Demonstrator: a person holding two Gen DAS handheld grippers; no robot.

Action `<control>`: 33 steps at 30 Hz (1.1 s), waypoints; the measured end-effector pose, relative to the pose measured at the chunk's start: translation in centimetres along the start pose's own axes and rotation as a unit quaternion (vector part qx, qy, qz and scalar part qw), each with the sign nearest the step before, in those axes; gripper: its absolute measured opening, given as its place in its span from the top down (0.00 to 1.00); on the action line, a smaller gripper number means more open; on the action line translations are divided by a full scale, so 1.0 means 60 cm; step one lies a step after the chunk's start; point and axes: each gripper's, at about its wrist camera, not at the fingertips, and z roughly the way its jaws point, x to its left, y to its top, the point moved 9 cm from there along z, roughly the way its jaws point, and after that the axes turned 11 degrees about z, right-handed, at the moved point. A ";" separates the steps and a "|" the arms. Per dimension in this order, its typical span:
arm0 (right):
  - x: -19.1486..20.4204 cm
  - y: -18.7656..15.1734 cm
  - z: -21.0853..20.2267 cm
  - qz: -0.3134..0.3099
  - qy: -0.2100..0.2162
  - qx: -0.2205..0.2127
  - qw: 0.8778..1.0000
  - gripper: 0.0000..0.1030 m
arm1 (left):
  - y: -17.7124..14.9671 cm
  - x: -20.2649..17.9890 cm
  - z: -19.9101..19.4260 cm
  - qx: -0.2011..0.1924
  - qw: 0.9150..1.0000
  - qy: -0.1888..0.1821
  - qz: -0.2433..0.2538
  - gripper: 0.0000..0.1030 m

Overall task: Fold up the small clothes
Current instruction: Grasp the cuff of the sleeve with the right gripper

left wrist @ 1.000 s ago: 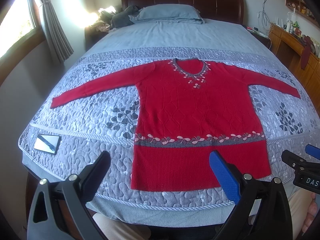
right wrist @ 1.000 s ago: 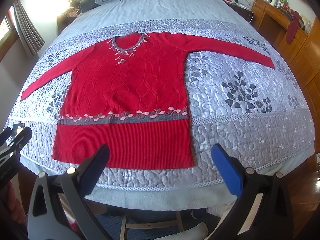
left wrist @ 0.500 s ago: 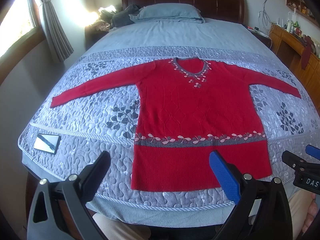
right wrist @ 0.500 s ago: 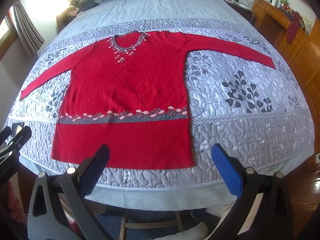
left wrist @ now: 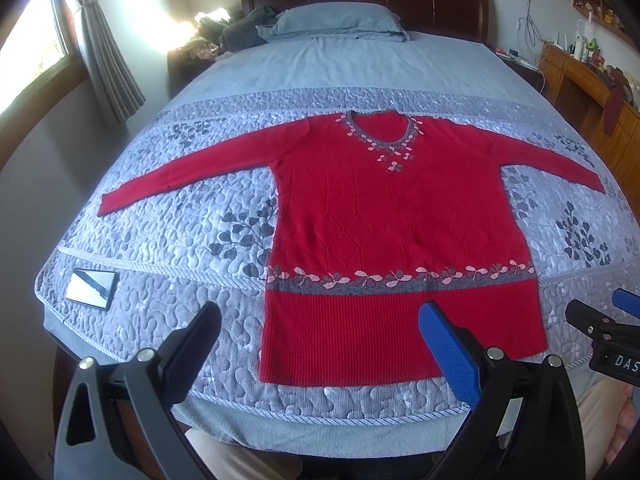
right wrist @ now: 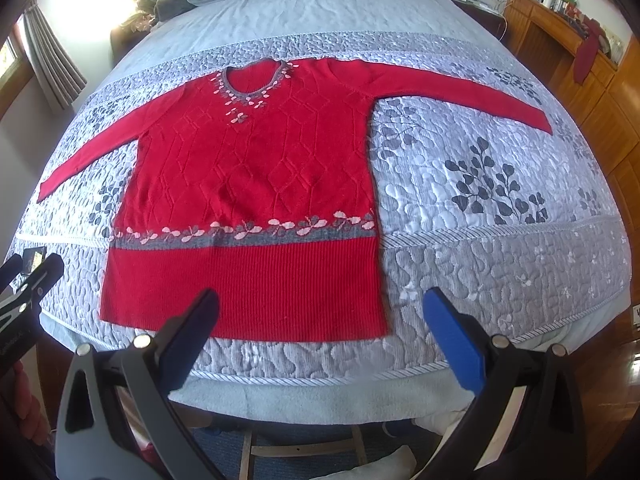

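A red knitted sweater [left wrist: 392,216] [right wrist: 256,168] lies flat and face up on the quilted bed, both sleeves stretched out sideways, hem toward me. It has a grey neckline with pink leaf trim and a grey flowered band above the ribbed hem. My left gripper [left wrist: 320,320] hovers open over the hem's near left part, touching nothing. My right gripper [right wrist: 322,304] hangs open above the hem's near right corner, also empty. Each gripper shows at the edge of the other's view: the right gripper [left wrist: 600,320] and the left gripper [right wrist: 28,276].
A phone [left wrist: 92,289] lies on the quilt [left wrist: 168,264] near the bed's front left corner. Pillows [left wrist: 336,20] and bundled clothes sit at the headboard. A wooden cabinet [right wrist: 592,92] runs along the right side; a window and curtain [left wrist: 108,56] are left.
Both views have shifted only slightly; the grippers stay open and the sweater has not moved.
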 end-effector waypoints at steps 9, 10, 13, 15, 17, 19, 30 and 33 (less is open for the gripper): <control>-0.084 0.073 0.039 0.016 -0.037 -0.001 0.999 0.02 | 0.049 -0.011 0.068 0.027 1.000 0.004 0.013 0.04; -0.099 0.087 0.045 0.019 -0.043 0.000 0.999 0.02 | 0.065 -0.016 0.079 0.027 1.000 0.004 0.014 0.04; -0.164 0.157 0.076 0.035 -0.052 0.013 0.998 0.02 | 0.127 -0.043 0.123 0.034 0.999 -0.007 0.015 0.04; -0.204 0.196 0.096 0.047 -0.052 0.022 0.997 0.02 | 0.176 -0.070 0.156 0.035 0.999 -0.016 0.016 0.04; -0.260 0.257 0.128 0.060 -0.055 0.031 0.996 0.02 | 0.226 -0.102 0.191 0.032 0.999 -0.016 0.021 0.04; -0.320 0.310 0.162 0.077 -0.061 0.044 0.994 0.02 | 0.271 -0.133 0.227 0.032 0.999 -0.016 0.026 0.04; -0.649 0.522 0.308 0.189 -0.085 0.078 0.975 0.03 | 0.485 -0.346 0.400 0.037 0.997 -0.064 0.026 0.04; -0.708 0.540 0.353 0.208 -0.078 0.105 0.969 0.03 | 0.514 -0.408 0.429 0.040 0.996 -0.068 0.043 0.04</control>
